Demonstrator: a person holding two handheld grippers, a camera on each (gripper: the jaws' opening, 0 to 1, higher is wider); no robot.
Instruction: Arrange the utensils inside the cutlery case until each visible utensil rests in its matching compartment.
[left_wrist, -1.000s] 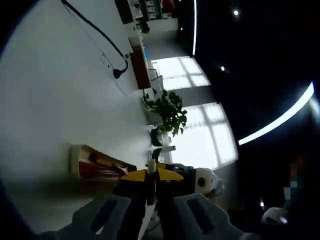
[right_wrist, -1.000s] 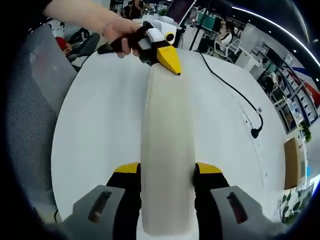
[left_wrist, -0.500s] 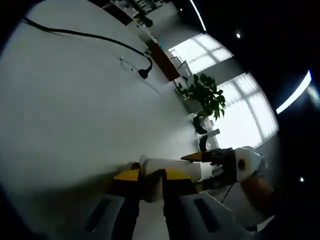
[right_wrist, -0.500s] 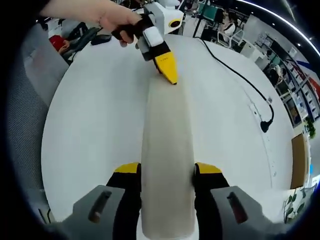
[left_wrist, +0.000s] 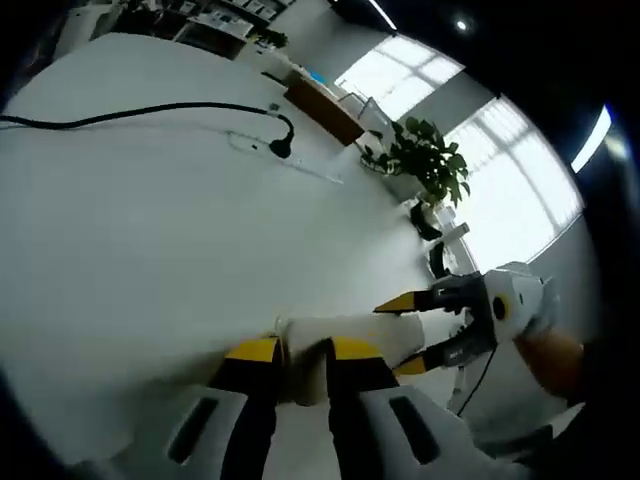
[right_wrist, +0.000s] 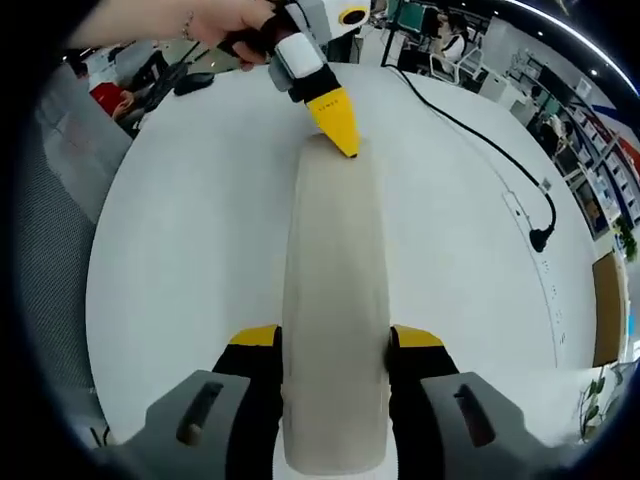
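Note:
The long cream cutlery case (right_wrist: 335, 280) is held up over the white round table (right_wrist: 190, 250) by both grippers. My right gripper (right_wrist: 335, 340) is shut on the near end, with one yellow-tipped jaw on each long side. My left gripper (right_wrist: 338, 130), held by a hand, grips the far end. In the left gripper view, my left gripper (left_wrist: 300, 352) is shut on the case's end (left_wrist: 305, 345). There the case runs right to the right gripper (left_wrist: 415, 335). The case's inside and any utensils are hidden.
A black cable (right_wrist: 470, 130) crosses the table to a plug (right_wrist: 541, 238); it also shows as the cable (left_wrist: 140, 110) in the left gripper view. A grey chair (right_wrist: 55, 190) stands by the table's edge. A potted plant (left_wrist: 425, 165) and a wooden cabinet (left_wrist: 325, 110) stand beyond the table.
The left gripper has rolled at the case's far end, so its view has swung round over the table. The right gripper still holds the near end the same way.

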